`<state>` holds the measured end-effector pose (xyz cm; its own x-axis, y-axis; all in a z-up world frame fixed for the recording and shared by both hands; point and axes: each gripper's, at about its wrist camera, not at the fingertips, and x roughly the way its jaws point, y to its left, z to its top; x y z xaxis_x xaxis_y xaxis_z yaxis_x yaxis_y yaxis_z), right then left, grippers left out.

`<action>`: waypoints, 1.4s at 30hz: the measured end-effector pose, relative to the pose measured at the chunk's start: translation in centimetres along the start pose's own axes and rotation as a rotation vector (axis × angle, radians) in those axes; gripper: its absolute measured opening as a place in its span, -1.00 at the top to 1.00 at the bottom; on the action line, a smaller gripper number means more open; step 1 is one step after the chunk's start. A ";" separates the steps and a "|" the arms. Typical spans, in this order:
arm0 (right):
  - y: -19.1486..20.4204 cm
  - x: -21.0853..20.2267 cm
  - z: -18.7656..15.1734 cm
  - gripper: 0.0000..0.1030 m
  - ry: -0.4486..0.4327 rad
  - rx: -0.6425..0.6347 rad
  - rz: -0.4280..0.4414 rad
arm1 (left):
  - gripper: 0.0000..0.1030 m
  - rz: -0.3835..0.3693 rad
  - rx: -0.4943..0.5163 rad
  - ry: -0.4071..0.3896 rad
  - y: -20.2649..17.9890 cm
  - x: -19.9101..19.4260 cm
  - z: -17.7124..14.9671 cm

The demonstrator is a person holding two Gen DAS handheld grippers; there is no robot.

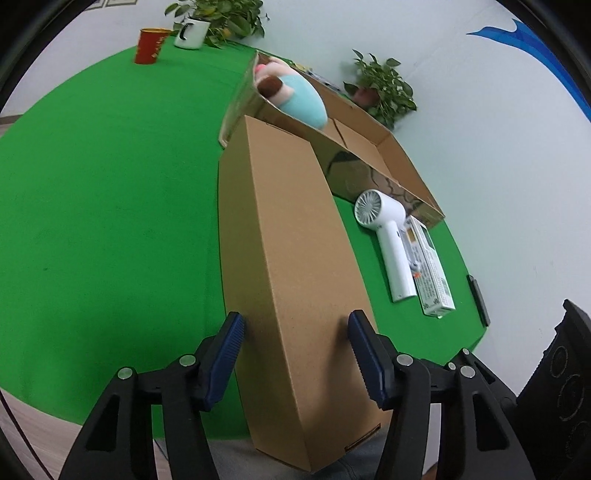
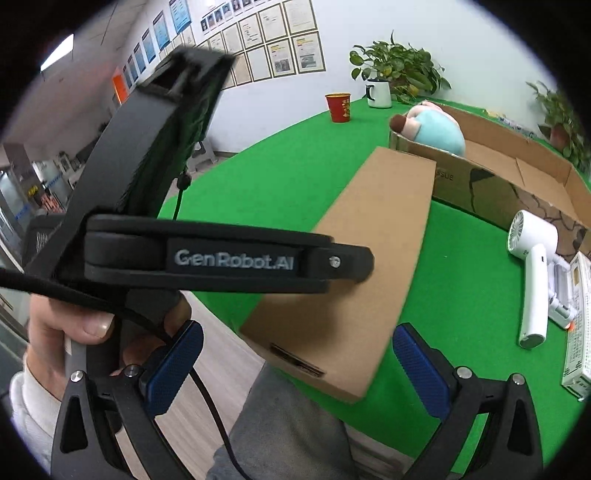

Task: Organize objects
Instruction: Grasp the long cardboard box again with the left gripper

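I had the left gripper (image 1: 295,325) clamped across the near end of the long box (image 1: 284,258), one blue pad on each long side, both touching the cardboard. The box was closed and plain brown. Its long axis ran from my near edge of the green table (image 1: 110,221) toward the far side. Its near end overhung the table edge. Its far end pointed at, and met, the near wall of the open carton (image 1: 388,162).

In the right wrist view, the box (image 2: 369,258) lay on the same line, near end lower and closer to me, far end against the carton (image 2: 517,177).

The right gripper (image 2: 295,358) stood spread wide, nothing between its pads, just short of the box's near end and not touching it. The left tool's black body crossed the left half of that view, with my hand (image 2: 74,332) on its handle.

A plush toy (image 1: 295,96) sat in the far-left corner of the carton, its teal body rising above the wall.

Right of the box, a white fan (image 1: 388,236) lay flat, head toward the carton, handle toward me. A white packet (image 1: 430,266) lay just beside it on the right, parallel to the handle.

At the far left stood a red cup (image 1: 149,46) and a white mug (image 1: 190,33).
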<state>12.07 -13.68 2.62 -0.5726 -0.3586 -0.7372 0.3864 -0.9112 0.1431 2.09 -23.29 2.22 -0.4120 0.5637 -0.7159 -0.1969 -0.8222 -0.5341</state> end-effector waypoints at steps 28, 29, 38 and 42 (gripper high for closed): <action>-7.8 -4.0 -3.3 -0.98 0.021 0.080 0.002 | 0.06 -0.134 -0.022 0.063 -4.5 5.1 -0.4; -7.3 -3.7 -3.1 -0.98 0.019 0.076 -0.010 | 0.06 -0.135 -0.022 0.064 -4.5 5.1 -0.4; -4.0 -1.8 -3.2 -0.71 0.032 -0.035 -0.258 | 0.07 -0.153 -0.018 0.075 -4.4 5.1 -0.7; -5.0 -2.2 -3.3 -0.70 0.006 0.005 -0.243 | -0.05 -0.135 -0.024 0.052 -4.2 4.4 -1.0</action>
<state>13.75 -7.63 1.35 -0.6437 -0.1277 -0.7545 0.2340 -0.9716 -0.0352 2.01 -17.30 0.80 -0.3367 0.6726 -0.6590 -0.2253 -0.7371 -0.6371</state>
